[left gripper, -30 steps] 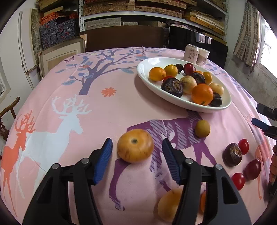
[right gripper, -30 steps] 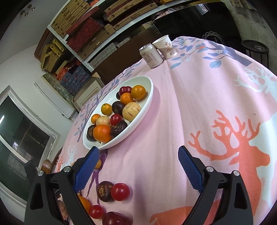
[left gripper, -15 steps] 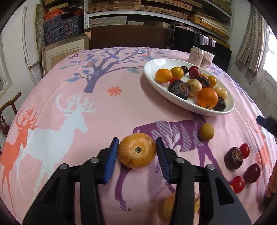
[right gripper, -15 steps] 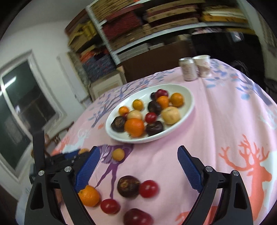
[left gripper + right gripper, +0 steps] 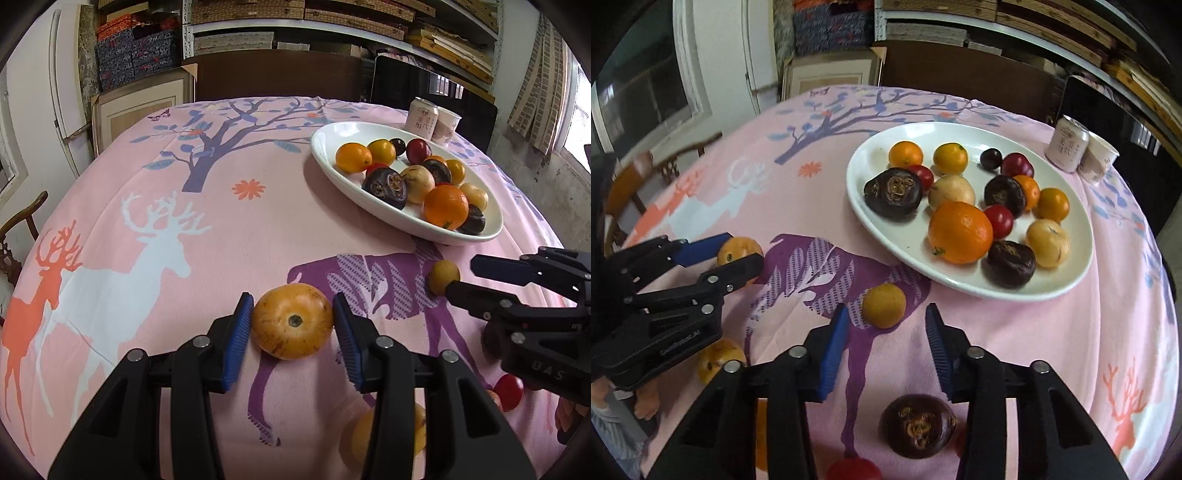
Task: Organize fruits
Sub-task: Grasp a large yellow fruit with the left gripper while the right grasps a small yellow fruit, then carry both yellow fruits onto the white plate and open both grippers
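Fruits lie partly in the white oval ceramic dish point(image 5: 1071, 273), partly loose on the pink deer-print tablecloth point(image 5: 184, 221).
The left gripper point(image 5: 293, 325) has its blue pads clamped on both sides of a large round yellow-orange fruit point(image 5: 291, 320) resting on the cloth. The right gripper point(image 5: 884, 341) is closing; a small round yellow fruit point(image 5: 883, 305) sits just ahead of its fingertips, untouched. A dark purple wrinkled fruit point(image 5: 918, 424) lies below its jaws.
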`<act>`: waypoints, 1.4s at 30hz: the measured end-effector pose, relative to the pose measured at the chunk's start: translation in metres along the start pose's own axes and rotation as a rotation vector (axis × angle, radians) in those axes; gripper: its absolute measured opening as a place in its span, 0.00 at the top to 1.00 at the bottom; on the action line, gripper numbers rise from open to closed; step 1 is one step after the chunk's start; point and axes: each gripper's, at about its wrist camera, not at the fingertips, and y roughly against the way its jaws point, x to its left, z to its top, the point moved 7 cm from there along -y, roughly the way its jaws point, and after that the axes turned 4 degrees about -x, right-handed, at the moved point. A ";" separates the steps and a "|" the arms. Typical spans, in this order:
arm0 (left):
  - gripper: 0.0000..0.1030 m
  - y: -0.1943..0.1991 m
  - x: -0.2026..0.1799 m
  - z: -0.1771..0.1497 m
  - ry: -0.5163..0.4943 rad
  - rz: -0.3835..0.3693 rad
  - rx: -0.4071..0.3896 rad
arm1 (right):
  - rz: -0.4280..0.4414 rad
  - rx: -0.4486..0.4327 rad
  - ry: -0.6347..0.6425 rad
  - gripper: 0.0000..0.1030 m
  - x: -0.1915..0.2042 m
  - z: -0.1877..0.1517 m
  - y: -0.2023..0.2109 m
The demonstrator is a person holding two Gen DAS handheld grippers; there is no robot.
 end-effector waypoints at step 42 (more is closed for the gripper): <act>0.60 0.021 -0.001 0.005 0.049 -0.101 -0.047 | 0.271 -0.244 -0.464 0.74 -0.099 -0.043 0.048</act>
